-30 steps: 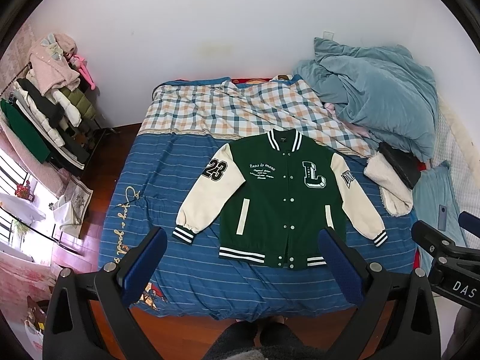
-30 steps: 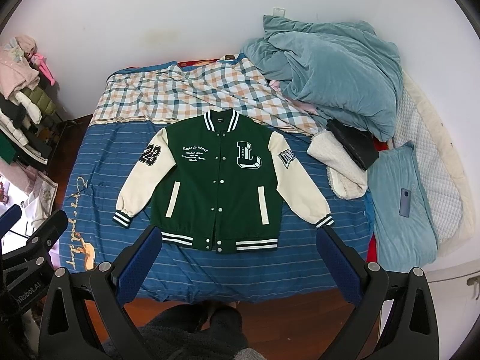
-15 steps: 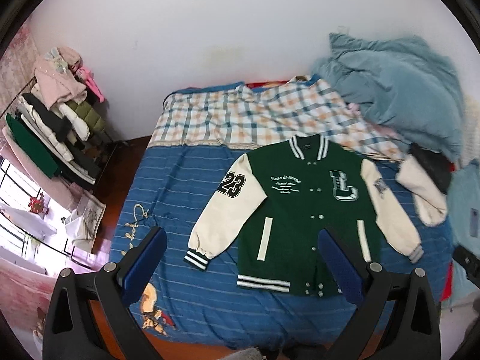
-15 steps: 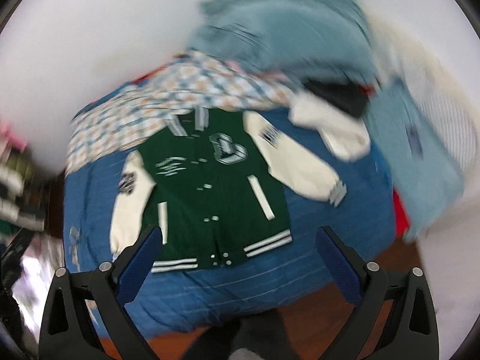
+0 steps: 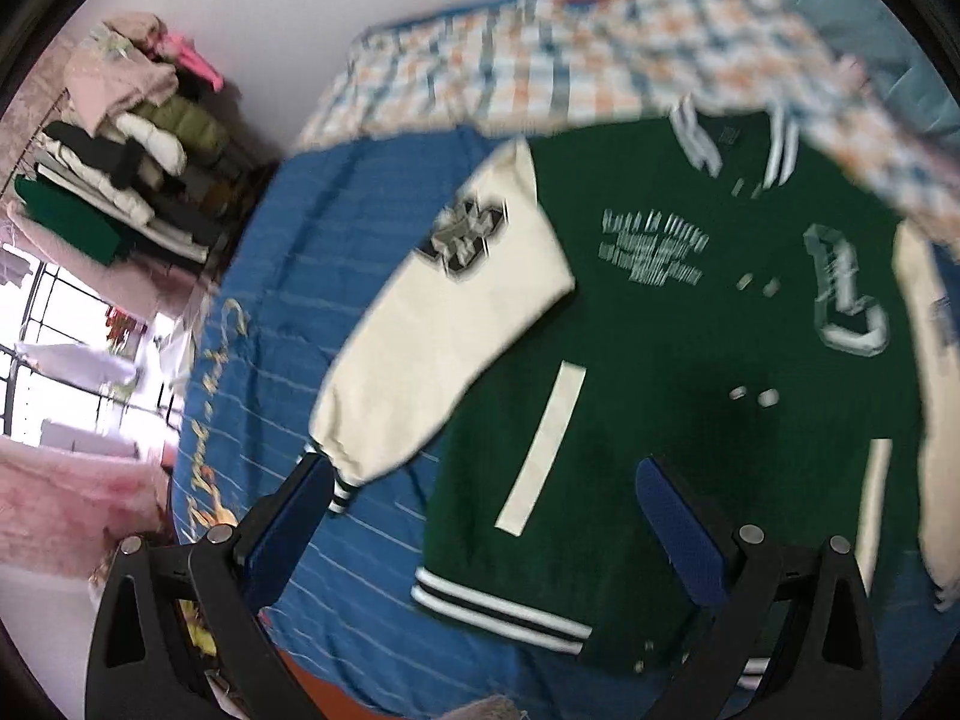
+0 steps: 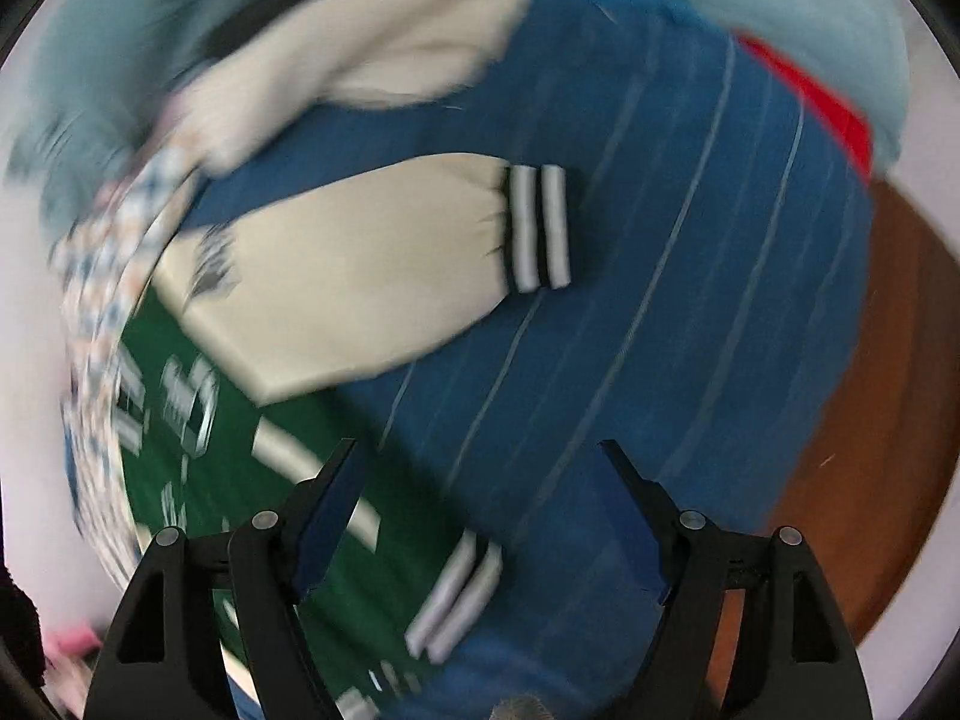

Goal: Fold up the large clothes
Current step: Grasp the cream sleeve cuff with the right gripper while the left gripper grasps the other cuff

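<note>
Both grippers are dropping toward the bed versus a second ago; the jacket is now filling most of each view and the right camera is rolled over, blurred.

Room: white wall [image 5: 288, 30] at the far side, brown wood floor [image 6: 870, 420] beside the bed, a clothes rack [image 5: 120, 168] with stacked garments at far left, bright window [image 5: 54, 360] at left.

Blue bedsheet [image 5: 288, 300] with thin pale stripes is covering the mattress; yellow script is running along its left edge, too smeared to read. A checked blanket [image 5: 510, 66] is lying at the far end, with a teal duvet [image 5: 864, 0] bunched far right.

Green varsity jacket [image 5: 690, 360] is lying flat on the sheet, front up, snaps closed, cream sleeves spread, striped ribbed cuffs [image 6: 537, 228] and hem. White chest lettering is blurring out; a big "L" patch [image 5: 846, 300] is readable, and the sleeve number patch is smeared.

Left gripper [image 5: 486, 510] is hanging above the near left hem, jaws spread wide, nothing between them. Right gripper [image 6: 480, 498] is hovering over the near right hem corner, jaws closing but apart, gripping nothing.
</note>
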Action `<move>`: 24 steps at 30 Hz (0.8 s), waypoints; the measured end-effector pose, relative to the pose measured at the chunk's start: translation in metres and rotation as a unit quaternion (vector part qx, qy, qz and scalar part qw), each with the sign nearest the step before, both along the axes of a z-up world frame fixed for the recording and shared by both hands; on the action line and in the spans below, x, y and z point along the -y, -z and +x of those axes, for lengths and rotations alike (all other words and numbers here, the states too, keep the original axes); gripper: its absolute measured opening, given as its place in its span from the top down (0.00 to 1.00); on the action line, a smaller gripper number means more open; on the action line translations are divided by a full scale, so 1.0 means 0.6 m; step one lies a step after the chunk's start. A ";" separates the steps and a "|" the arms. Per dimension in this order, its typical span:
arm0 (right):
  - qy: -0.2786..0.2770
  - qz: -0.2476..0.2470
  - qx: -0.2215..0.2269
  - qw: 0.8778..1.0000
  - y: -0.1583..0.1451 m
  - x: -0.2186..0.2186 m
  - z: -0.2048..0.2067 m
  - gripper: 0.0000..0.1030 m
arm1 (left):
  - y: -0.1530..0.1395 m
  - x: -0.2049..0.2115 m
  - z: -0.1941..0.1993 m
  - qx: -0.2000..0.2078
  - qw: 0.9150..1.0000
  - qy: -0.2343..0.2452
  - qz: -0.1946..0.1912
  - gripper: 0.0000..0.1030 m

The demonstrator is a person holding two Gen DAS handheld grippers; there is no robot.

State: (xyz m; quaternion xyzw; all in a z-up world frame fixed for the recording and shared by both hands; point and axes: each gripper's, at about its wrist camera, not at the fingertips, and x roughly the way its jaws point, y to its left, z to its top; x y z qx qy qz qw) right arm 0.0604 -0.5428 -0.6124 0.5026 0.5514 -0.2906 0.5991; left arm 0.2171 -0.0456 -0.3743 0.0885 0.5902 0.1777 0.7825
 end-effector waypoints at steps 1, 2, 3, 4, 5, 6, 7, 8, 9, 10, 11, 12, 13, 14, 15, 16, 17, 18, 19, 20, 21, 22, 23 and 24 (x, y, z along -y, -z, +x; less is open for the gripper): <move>0.033 0.016 0.006 0.999 0.053 0.020 0.001 0.23 | 0.026 -0.001 0.008 -0.011 1.000 -0.008 0.001 0.00; 0.059 0.032 0.015 0.998 0.095 0.034 0.004 0.23 | 0.058 -0.002 0.019 -0.022 1.000 -0.016 0.000 0.00; 0.077 0.041 0.021 0.996 0.124 0.039 0.012 0.23 | 0.080 -0.001 0.027 -0.027 0.999 -0.020 0.000 0.00; 0.099 0.052 0.035 0.993 0.164 0.051 0.021 0.23 | 0.106 -0.002 0.036 -0.031 0.999 -0.025 0.002 0.00; 0.111 0.056 0.038 0.991 0.190 0.057 0.029 0.23 | 0.129 0.001 0.049 -0.034 0.999 -0.028 0.002 0.00; 0.129 0.058 0.036 0.989 0.220 0.065 0.039 0.23 | 0.144 0.000 0.057 -0.035 0.999 -0.031 0.004 0.00; 0.139 0.060 0.036 0.988 0.243 0.069 0.052 0.21 | 0.162 -0.001 0.066 -0.034 0.999 -0.034 0.005 0.00; 0.143 0.057 0.028 0.988 0.259 0.073 0.065 0.21 | 0.175 -0.005 0.073 -0.030 0.999 -0.036 0.007 0.00; 0.152 0.047 0.019 0.987 0.261 0.071 0.077 0.22 | 0.186 -0.013 0.083 -0.025 0.999 -0.039 0.012 0.00; 0.170 0.032 0.014 0.985 0.261 0.074 0.086 0.30 | 0.195 -0.020 0.090 -0.020 0.999 -0.044 0.017 0.00; 0.183 0.020 0.023 0.983 0.256 0.077 0.095 0.64 | 0.203 -0.035 0.100 -0.013 0.998 -0.054 0.021 0.00; 0.185 0.009 0.025 0.982 0.249 0.079 0.102 0.76 | 0.206 -0.049 0.105 -0.009 0.998 -0.064 0.020 0.00; 0.189 -0.004 0.031 0.982 0.238 0.085 0.115 0.80 | 0.209 -0.061 0.111 -0.005 0.997 -0.073 0.015 0.00; 0.191 -0.014 0.037 0.981 0.226 0.088 0.122 0.82 | 0.211 -0.077 0.116 0.000 0.997 -0.082 0.007 0.00; 0.184 -0.035 0.043 0.981 0.202 0.090 0.137 0.83 | 0.214 -0.090 0.120 0.005 0.996 -0.088 0.000 0.00; 0.167 -0.058 0.049 0.983 0.175 0.090 0.154 0.83 | 0.215 -0.101 0.122 0.007 0.996 -0.089 -0.004 0.00; 0.145 -0.084 0.057 0.984 0.139 0.085 0.176 0.83 | 0.213 -0.117 0.124 0.010 0.996 -0.088 -0.001 0.00; 0.128 -0.102 0.067 0.984 0.111 0.079 0.193 0.84 | 0.209 -0.131 0.123 0.014 0.996 -0.088 0.004 0.00; 0.098 -0.129 0.087 0.983 0.063 0.066 0.224 0.84 | 0.205 -0.145 0.122 0.018 0.996 -0.089 0.008 0.00; 0.069 -0.152 0.101 0.981 0.019 0.050 0.254 0.84 | 0.199 -0.169 0.119 0.025 0.995 -0.093 0.013 0.00; 0.050 -0.167 0.112 0.978 -0.013 0.036 0.277 0.84 | 0.196 -0.187 0.118 0.028 0.995 -0.100 0.016 0.00; 0.015 -0.190 0.136 0.972 -0.064 0.006 0.320 0.84 | 0.193 -0.207 0.115 0.030 0.994 -0.108 0.016 0.00; -0.015 -0.204 0.154 0.967 -0.100 -0.023 0.357 0.84 | 0.191 -0.230 0.111 0.031 0.992 -0.119 0.014 0.00; -0.046 -0.216 0.172 0.960 -0.134 -0.058 0.393 0.84 | 0.189 -0.257 0.105 0.031 0.991 -0.133 0.013 0.00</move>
